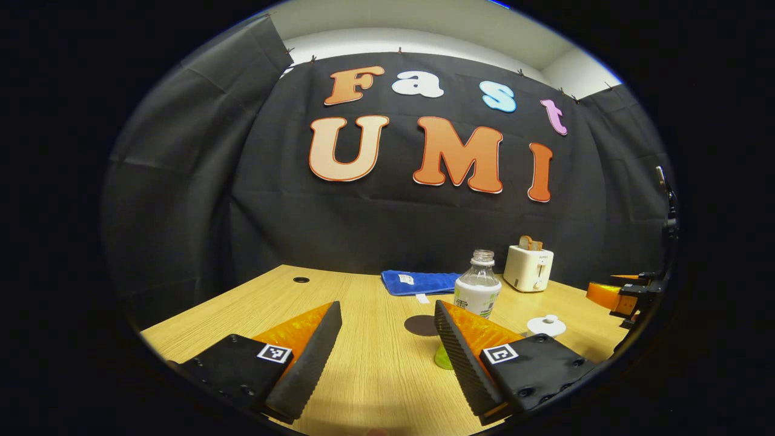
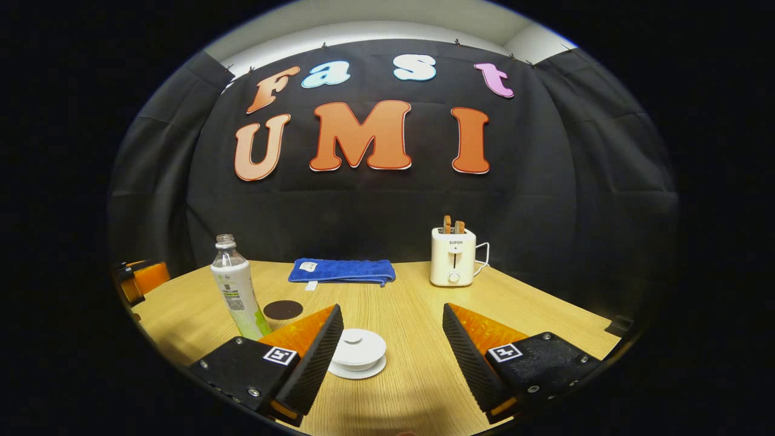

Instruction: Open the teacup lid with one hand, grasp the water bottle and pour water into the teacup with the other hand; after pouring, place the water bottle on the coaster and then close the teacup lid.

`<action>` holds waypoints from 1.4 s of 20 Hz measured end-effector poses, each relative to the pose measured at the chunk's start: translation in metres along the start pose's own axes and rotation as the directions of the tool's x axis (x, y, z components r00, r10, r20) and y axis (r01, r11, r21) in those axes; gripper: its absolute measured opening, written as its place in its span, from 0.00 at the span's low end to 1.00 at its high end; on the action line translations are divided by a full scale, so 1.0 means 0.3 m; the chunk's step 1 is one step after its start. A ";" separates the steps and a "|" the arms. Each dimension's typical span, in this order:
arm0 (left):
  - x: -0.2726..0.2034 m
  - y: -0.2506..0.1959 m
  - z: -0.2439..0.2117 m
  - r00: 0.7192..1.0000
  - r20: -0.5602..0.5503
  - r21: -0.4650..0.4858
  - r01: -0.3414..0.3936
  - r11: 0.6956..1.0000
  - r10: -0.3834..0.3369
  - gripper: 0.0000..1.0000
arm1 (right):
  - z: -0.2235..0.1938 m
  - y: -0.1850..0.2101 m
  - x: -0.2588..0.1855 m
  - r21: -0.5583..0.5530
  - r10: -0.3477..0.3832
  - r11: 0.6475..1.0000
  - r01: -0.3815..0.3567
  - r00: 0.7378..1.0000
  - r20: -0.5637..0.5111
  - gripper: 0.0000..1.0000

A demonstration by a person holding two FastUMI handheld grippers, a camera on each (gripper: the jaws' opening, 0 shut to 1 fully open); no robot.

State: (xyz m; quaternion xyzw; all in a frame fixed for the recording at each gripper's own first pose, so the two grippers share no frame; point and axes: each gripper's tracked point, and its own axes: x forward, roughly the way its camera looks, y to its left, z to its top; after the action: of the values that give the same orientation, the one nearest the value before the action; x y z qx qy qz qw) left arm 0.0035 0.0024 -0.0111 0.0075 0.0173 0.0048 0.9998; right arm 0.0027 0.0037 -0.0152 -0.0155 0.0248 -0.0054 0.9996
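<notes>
- My left fingers [image 1: 387,357] are spread wide apart and hold nothing; they hover low over the tabletop [image 1: 363,375].
- My right fingers [image 2: 387,357] are also released, wide apart, with nothing between the pads.
- In the left gripper view, the water bottle [image 1: 478,284] stands upright, without cap, just behind my right-hand finger there.
- The dark round coaster [image 1: 421,325] lies flat on the tabletop, just left of the bottle; I cannot tell if they touch.
- The white teacup with its lid [image 2: 359,353] on sits in the right gripper view between my right fingers, close to the left one, not touched.
- In the left gripper view the same teacup is to the right of the bottle.
- A folded blue towel [image 2: 342,270] lies at the back of the tabletop.
- A white toaster [image 2: 453,256] with bread in it stands to the right of the towel.
- Something small and green [image 1: 442,357] shows beside my left gripper's finger; I cannot tell what it is.
</notes>
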 end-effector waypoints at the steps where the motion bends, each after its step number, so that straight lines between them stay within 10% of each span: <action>1: -0.001 -0.002 0.000 1.000 0.000 0.000 0.000 1.000 0.000 0.99 | -0.003 0.002 0.004 -0.001 0.002 1.000 -0.002 1.000 -0.002 0.99; 23: 0.030 0.033 -0.028 0.999 -0.028 0.036 -0.023 0.999 0.024 0.99 | -0.168 0.175 0.243 -0.027 0.135 0.988 -0.150 0.941 -0.311 0.98; 28: 0.033 0.053 -0.036 0.999 -0.036 0.029 -0.032 0.999 0.033 0.99 | -0.201 0.213 0.244 -0.045 0.166 0.980 -0.193 0.922 -0.350 0.71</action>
State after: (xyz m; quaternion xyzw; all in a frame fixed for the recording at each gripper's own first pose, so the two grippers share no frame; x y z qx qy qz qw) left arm 0.0127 0.0185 -0.0220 0.0221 0.0356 0.0209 0.9989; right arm 0.0734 0.0650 -0.0810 -0.0512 0.2008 0.0845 0.9746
